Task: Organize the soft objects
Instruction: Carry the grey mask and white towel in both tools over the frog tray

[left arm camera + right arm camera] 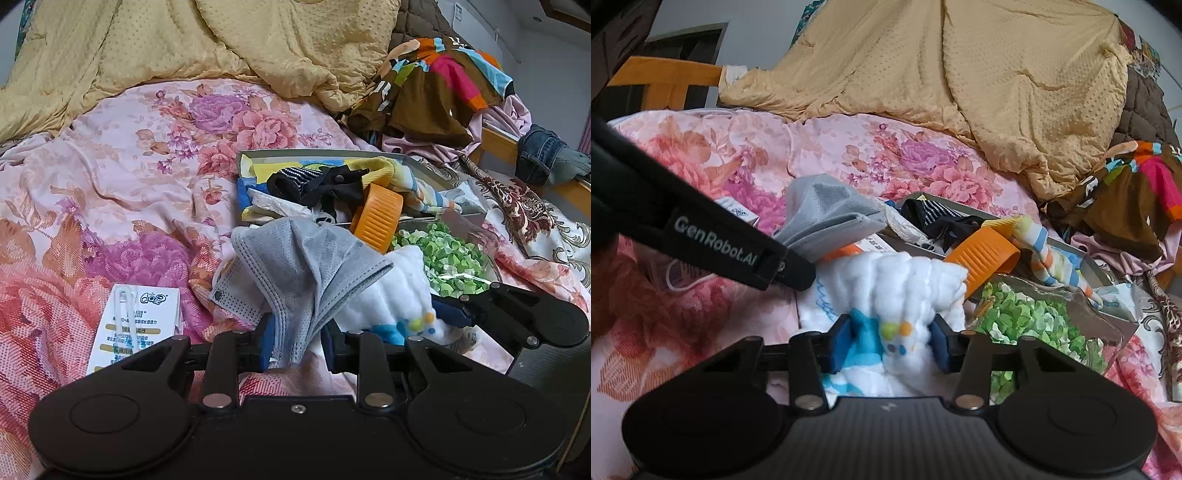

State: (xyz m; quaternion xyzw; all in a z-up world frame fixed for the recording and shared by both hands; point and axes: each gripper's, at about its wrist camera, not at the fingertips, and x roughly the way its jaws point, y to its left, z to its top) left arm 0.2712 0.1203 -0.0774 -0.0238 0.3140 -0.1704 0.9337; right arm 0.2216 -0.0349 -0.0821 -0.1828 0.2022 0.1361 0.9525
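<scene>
Left gripper (297, 347) pinches the grey mask (306, 266); at three o'clock, right gripper (891, 345) squeezes the white cloth (908, 291).

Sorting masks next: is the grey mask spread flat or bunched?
Bunched: the grey mask is creased into folds, pinched by the left gripper.

left gripper (299, 345): blue pads pinched together on a gray face mask (306, 266), held raised | right gripper (892, 341): blue pads clamped on a white quilted cloth (908, 291), held raised | relation: the two grippers sit close, left gripper just left of the right
</scene>
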